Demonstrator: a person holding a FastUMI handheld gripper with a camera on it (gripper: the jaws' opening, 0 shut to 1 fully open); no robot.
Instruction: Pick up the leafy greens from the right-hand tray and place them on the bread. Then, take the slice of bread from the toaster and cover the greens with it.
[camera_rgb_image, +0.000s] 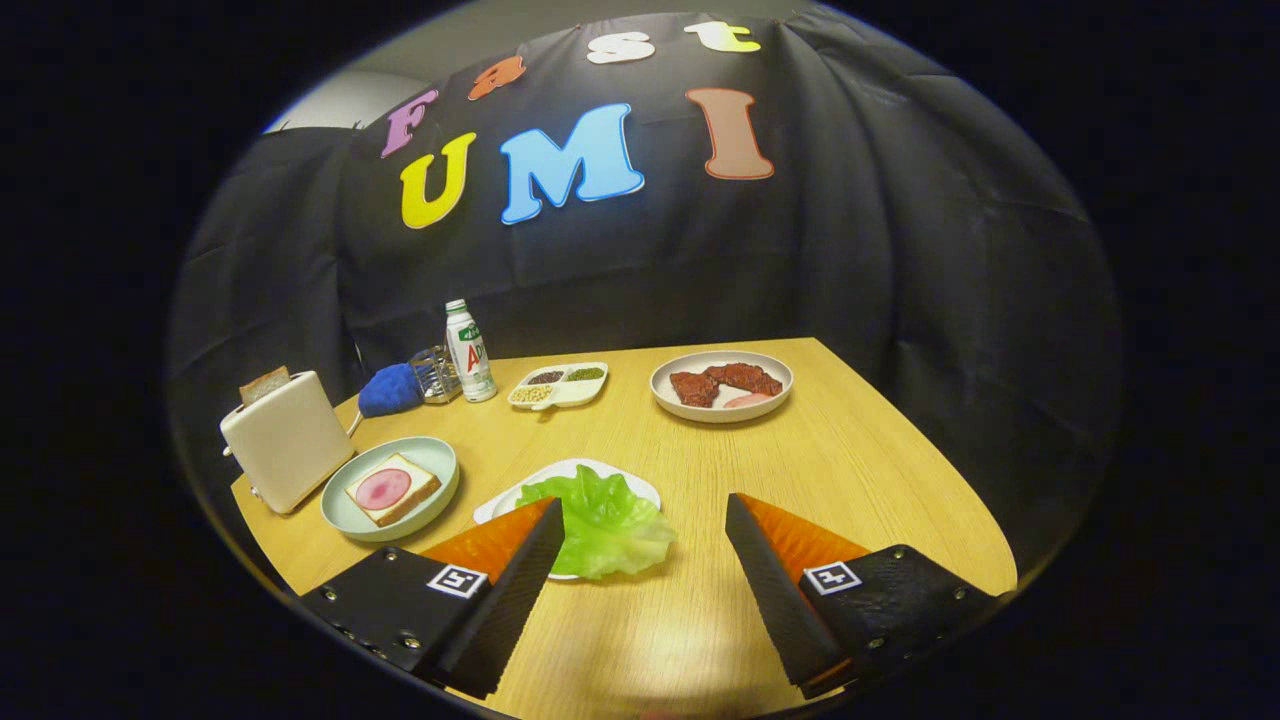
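greens (605, 525) on tray (640, 487) right of bread plate (345, 515), toaster (285, 440) further left

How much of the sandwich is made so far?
Nothing is done yet. The lettuce lies on its white tray, just ahead of the open, empty tongs. The bread with ham on the plate is uncovered. The top slice sits in the toaster.
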